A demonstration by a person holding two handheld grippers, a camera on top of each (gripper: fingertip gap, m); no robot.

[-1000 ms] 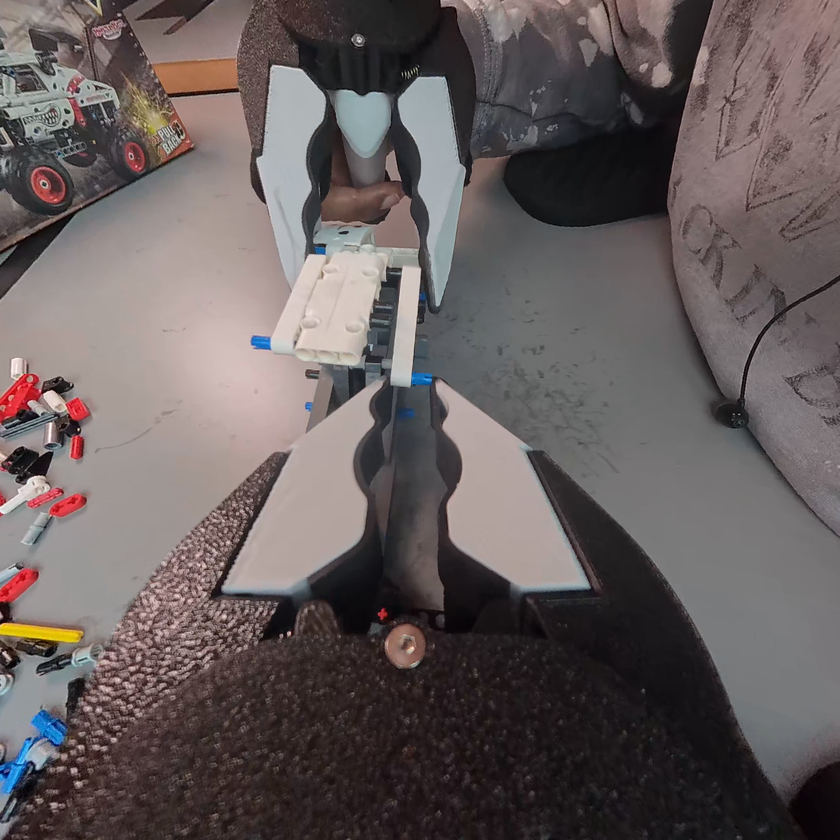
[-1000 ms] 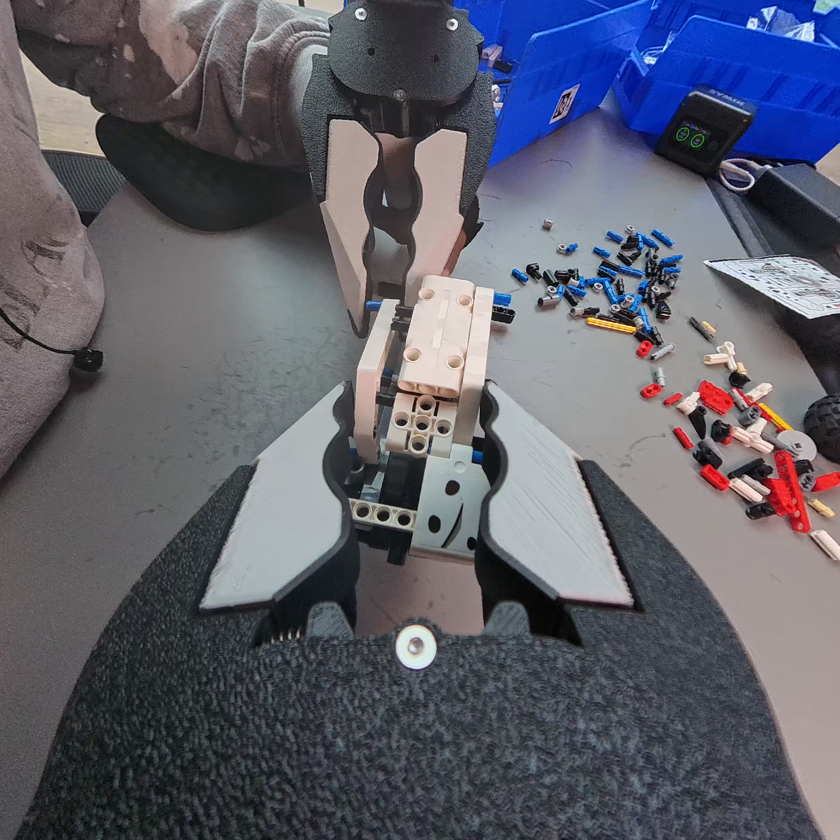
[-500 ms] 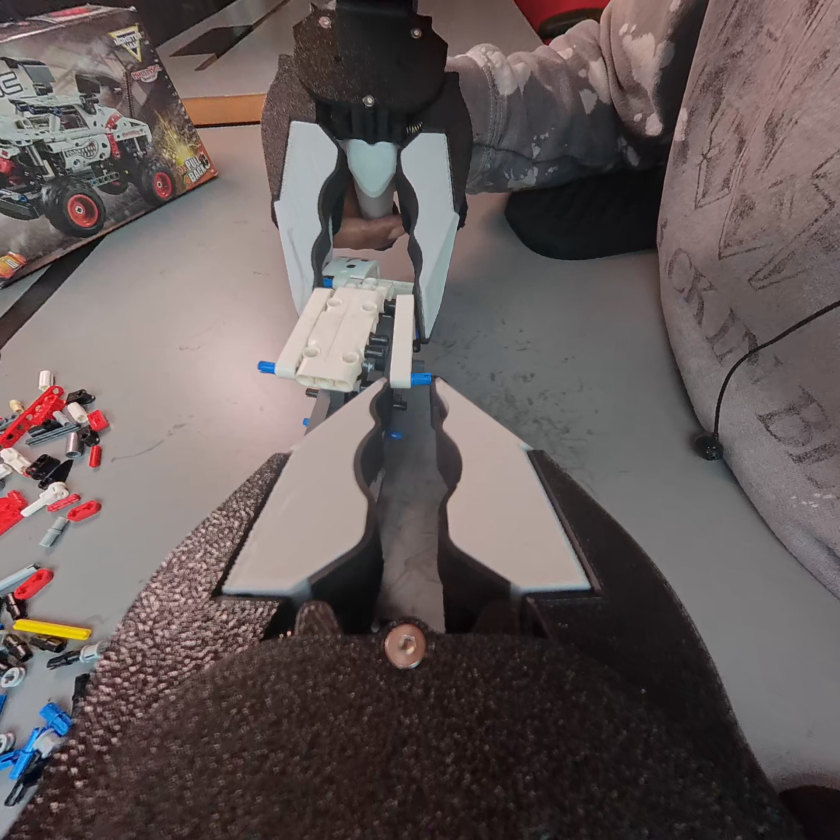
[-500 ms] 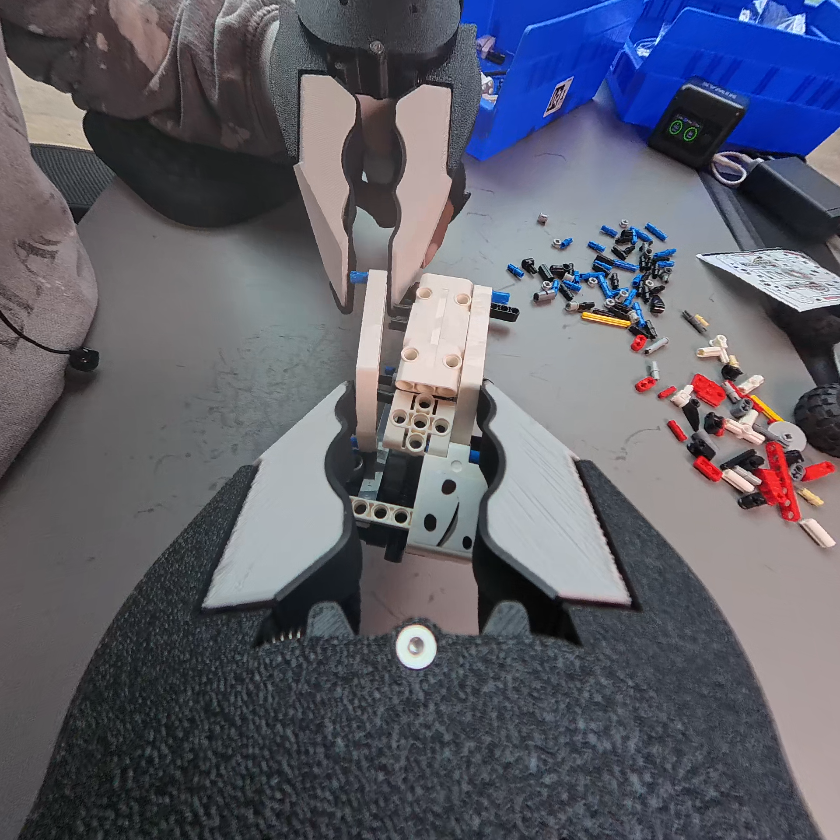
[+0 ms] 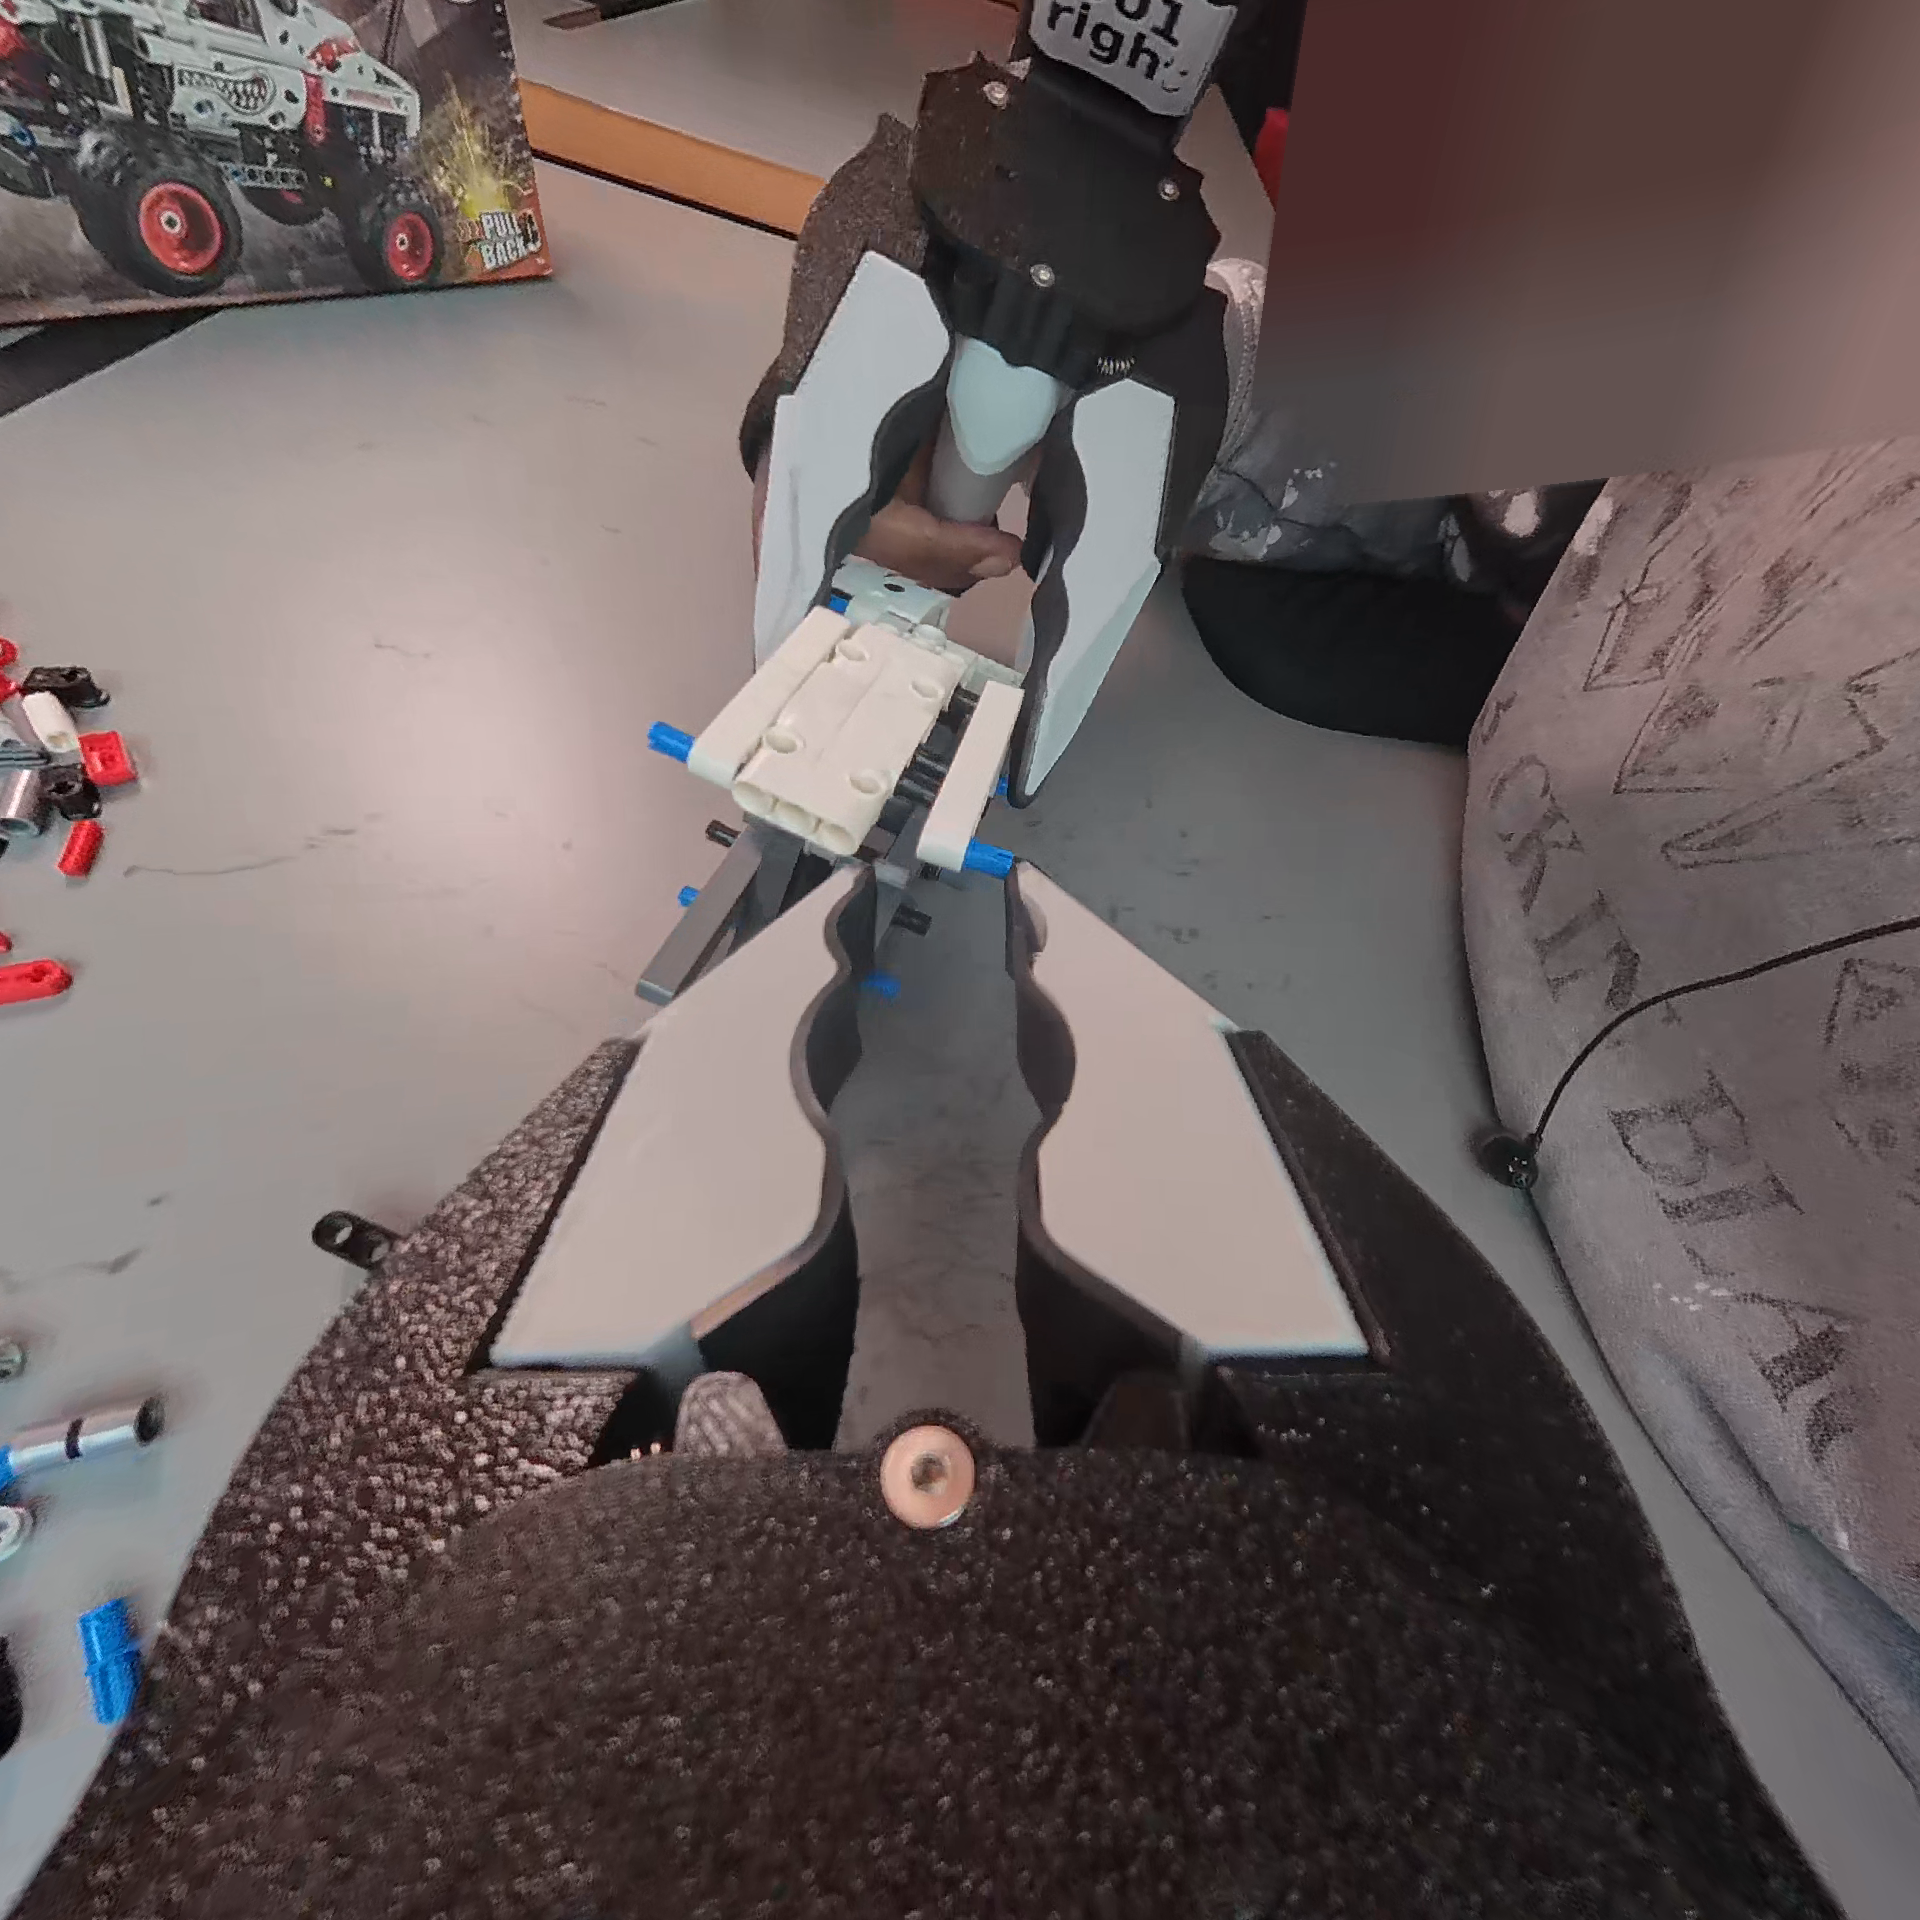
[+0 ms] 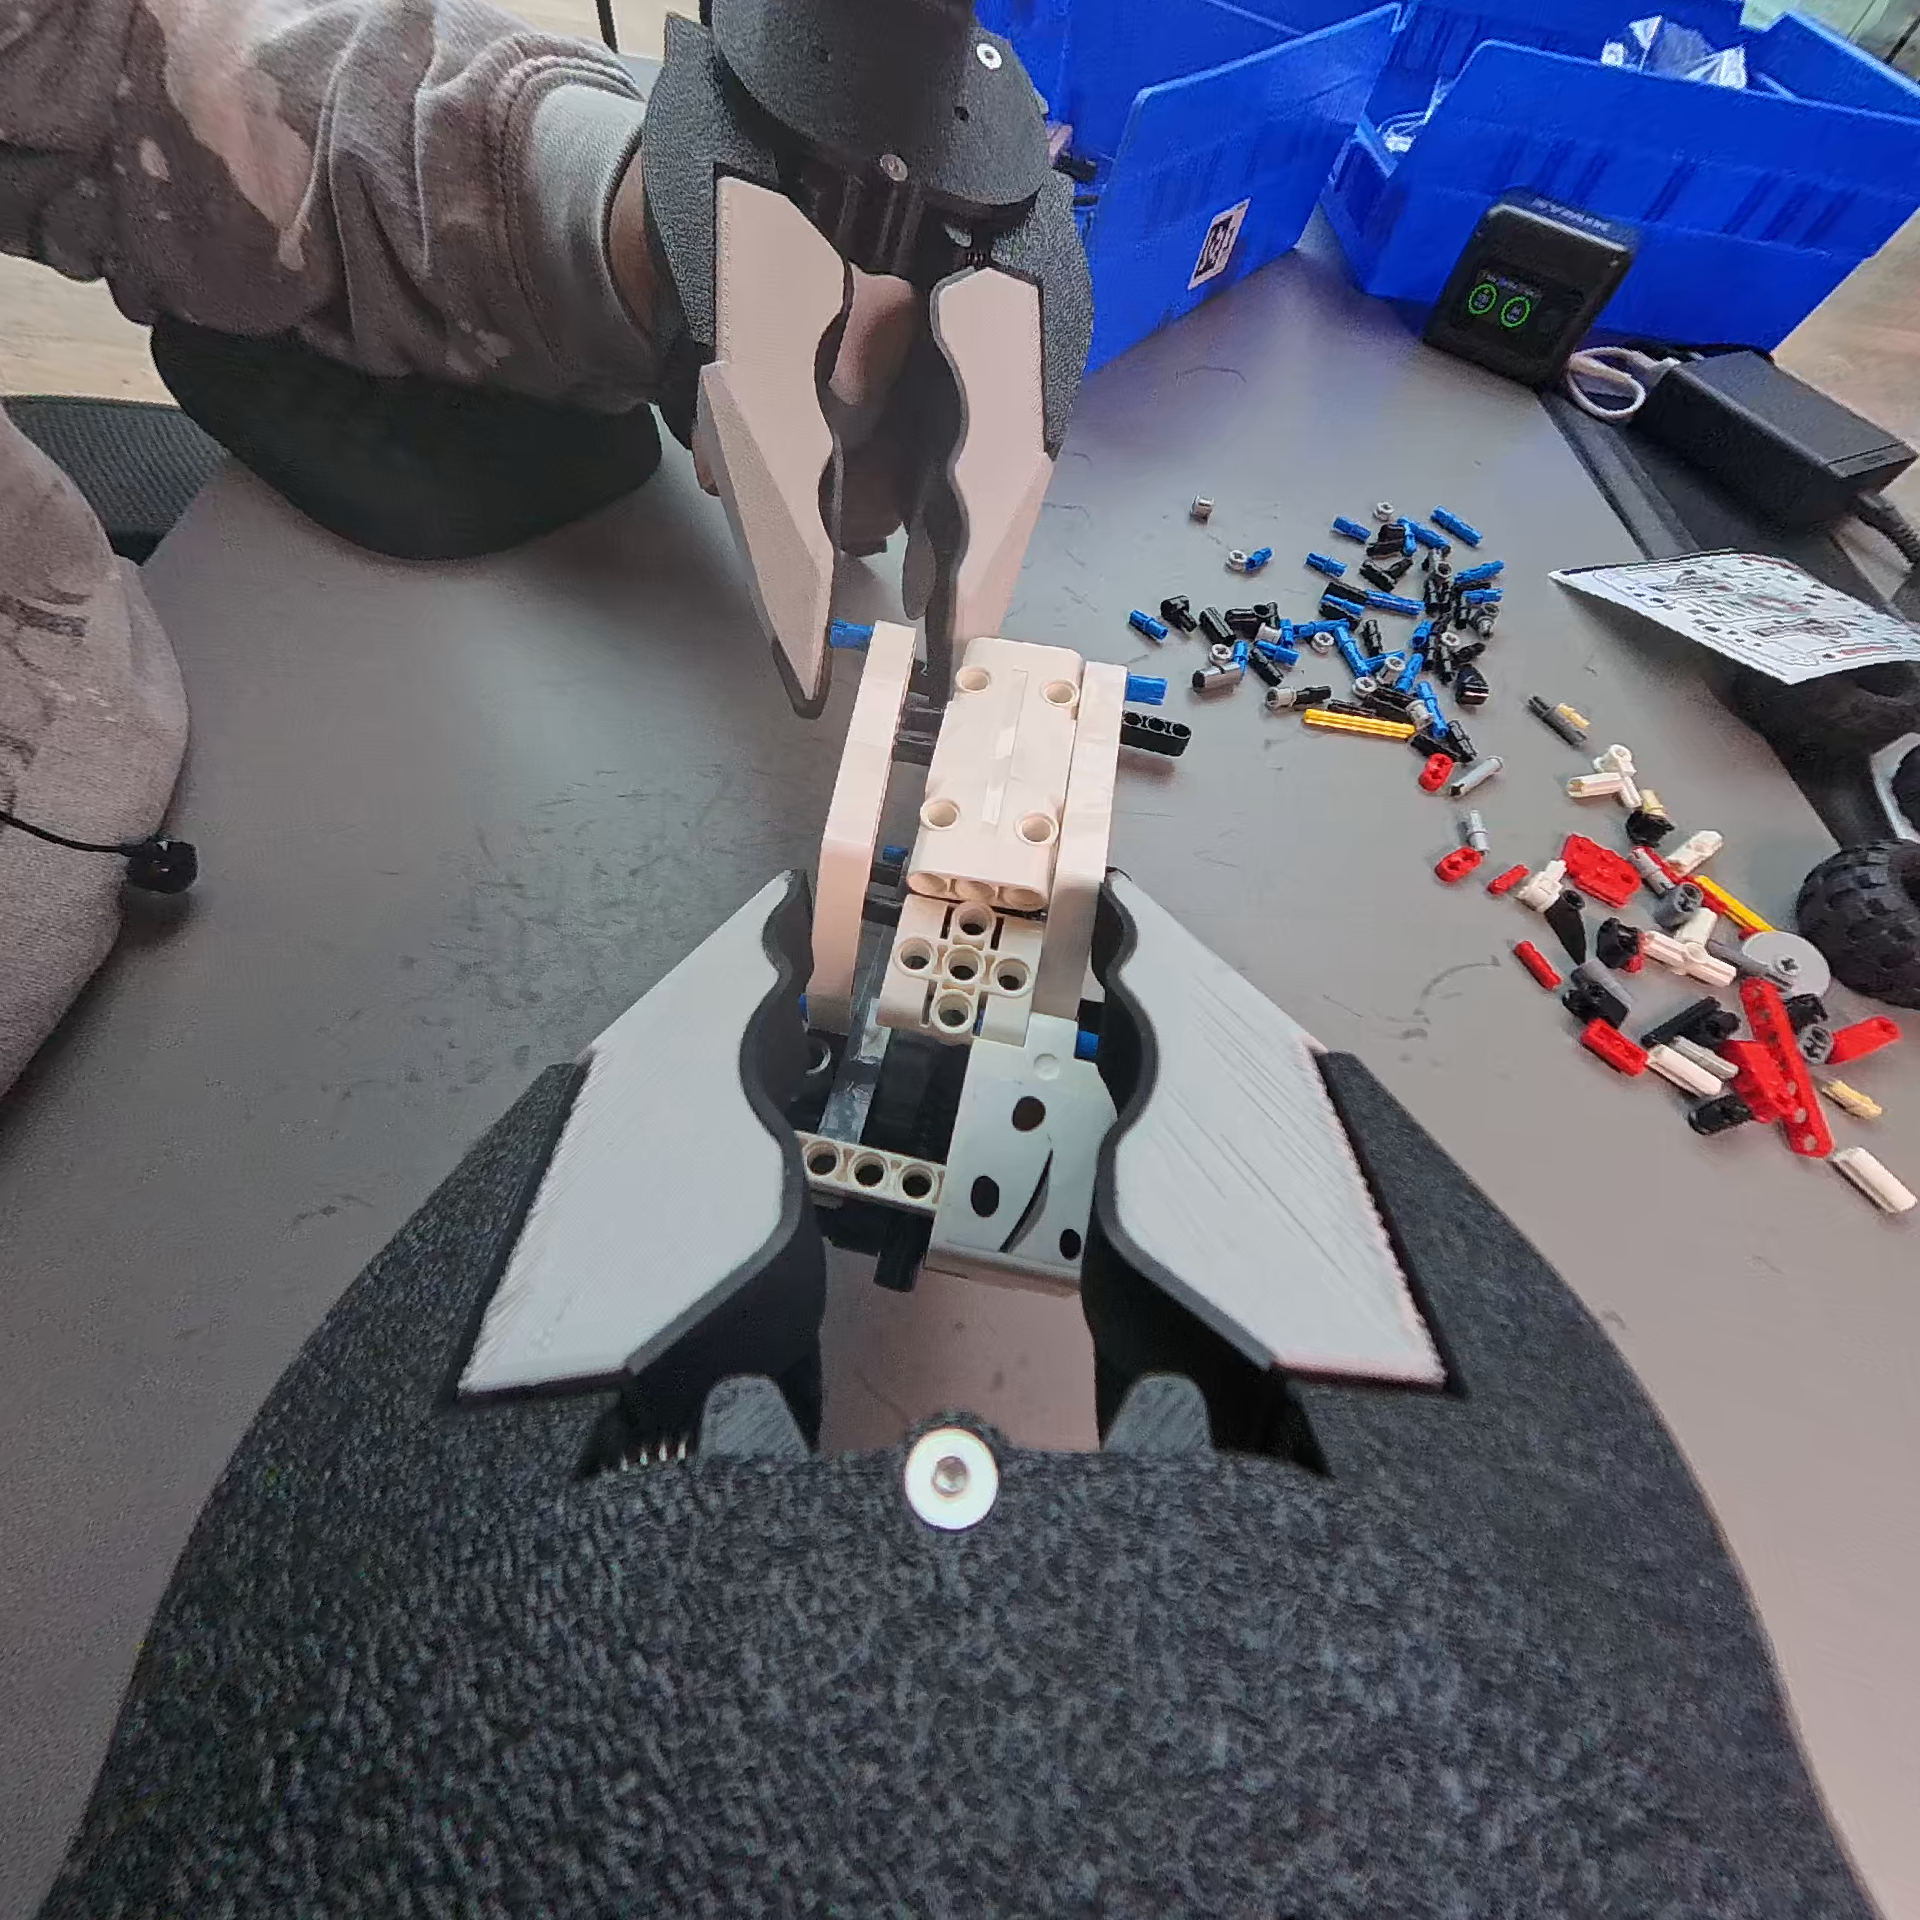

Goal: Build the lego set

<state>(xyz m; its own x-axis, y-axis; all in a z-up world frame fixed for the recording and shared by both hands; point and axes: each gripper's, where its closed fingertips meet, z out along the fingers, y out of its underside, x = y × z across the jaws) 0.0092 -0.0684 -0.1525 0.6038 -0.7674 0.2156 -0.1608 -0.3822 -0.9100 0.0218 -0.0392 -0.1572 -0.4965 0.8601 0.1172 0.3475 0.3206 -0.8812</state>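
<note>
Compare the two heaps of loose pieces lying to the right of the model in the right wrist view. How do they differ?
The far heap is mostly blue and black; the near heap is mostly red, white and black. The far heap is largely small pins, while the near heap holds longer beams too. The far heap lies towards the blue bins; the near heap lies beside a black tyre. Both lie loose on the grey table, apart from the model.
</note>
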